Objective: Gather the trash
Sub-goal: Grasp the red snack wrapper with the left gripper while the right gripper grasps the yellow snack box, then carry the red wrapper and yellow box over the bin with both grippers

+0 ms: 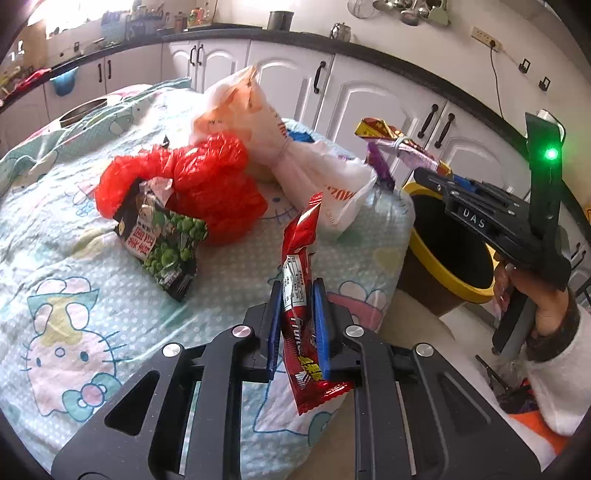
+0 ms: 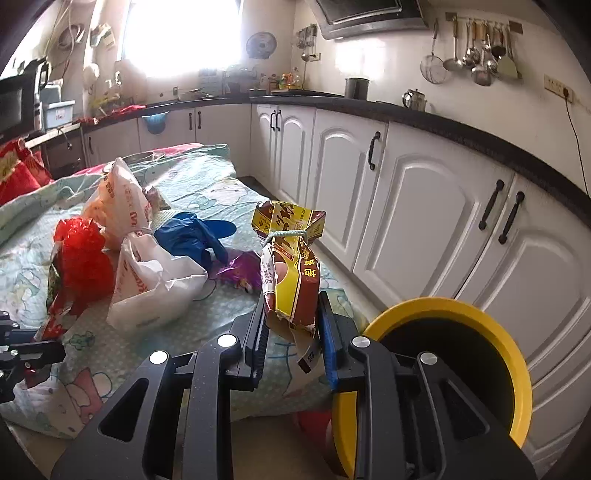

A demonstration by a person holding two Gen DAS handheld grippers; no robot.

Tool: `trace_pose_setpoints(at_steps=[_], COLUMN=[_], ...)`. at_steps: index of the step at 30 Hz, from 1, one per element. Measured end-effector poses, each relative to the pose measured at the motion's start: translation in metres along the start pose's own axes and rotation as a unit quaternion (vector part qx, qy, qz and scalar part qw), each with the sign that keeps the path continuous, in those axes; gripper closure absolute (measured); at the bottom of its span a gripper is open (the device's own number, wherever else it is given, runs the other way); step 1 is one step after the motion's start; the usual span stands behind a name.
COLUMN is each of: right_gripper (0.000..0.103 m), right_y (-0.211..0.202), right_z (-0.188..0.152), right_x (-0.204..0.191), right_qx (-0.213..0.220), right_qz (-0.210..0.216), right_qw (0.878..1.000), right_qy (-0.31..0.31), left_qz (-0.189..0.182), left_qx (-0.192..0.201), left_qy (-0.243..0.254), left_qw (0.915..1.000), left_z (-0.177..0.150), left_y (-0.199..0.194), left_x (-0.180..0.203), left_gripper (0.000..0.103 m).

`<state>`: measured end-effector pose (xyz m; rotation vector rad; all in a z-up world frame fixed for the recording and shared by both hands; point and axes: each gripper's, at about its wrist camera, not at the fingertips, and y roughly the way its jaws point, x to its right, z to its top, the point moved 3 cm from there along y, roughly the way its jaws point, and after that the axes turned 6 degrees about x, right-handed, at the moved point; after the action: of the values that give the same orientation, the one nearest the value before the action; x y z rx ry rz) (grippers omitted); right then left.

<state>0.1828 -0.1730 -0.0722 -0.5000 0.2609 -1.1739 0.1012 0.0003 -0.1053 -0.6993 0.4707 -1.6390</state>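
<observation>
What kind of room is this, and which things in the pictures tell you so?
Most likely a home kitchen. White cabinets run under a dark countertop, ladles and spoons hang on the wall, and a range hood is mounted above. The table with the cartoon cloth holds the trash.

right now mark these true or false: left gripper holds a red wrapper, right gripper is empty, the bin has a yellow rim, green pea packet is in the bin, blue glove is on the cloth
1. The left gripper holds a red wrapper: true.
2. The right gripper is empty: false, it grips a yellow-brown tied packet.
3. The bin has a yellow rim: true.
4. The green pea packet is in the bin: false, it lies on the cloth.
5. The blue glove lies on the cloth: true.
</observation>
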Motion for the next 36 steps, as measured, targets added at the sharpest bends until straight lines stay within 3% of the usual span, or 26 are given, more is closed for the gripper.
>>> trace_pose_setpoints(at_steps=[19,36], right_gripper=[0.079,0.079], right_y=[-0.06,-0.103], right_z=[0.019,0.015], right_x=[0.015,0.051], right_qx=[0.048,0.071], right_qz=[0.024,-0.006], right_qw=[0.998,0.995], right_qy=[0.032,0.07], left_qz=[-0.023,-0.062], left_qx=[0.076,0.09], left_qy=[0.029,0.06], left_qw=[0.9965,0.9922], left_z=[0.057,0.081], left_y=[-0.022,-0.015], left_x=[0.034,0.081], left_gripper=[0.093,0.093])
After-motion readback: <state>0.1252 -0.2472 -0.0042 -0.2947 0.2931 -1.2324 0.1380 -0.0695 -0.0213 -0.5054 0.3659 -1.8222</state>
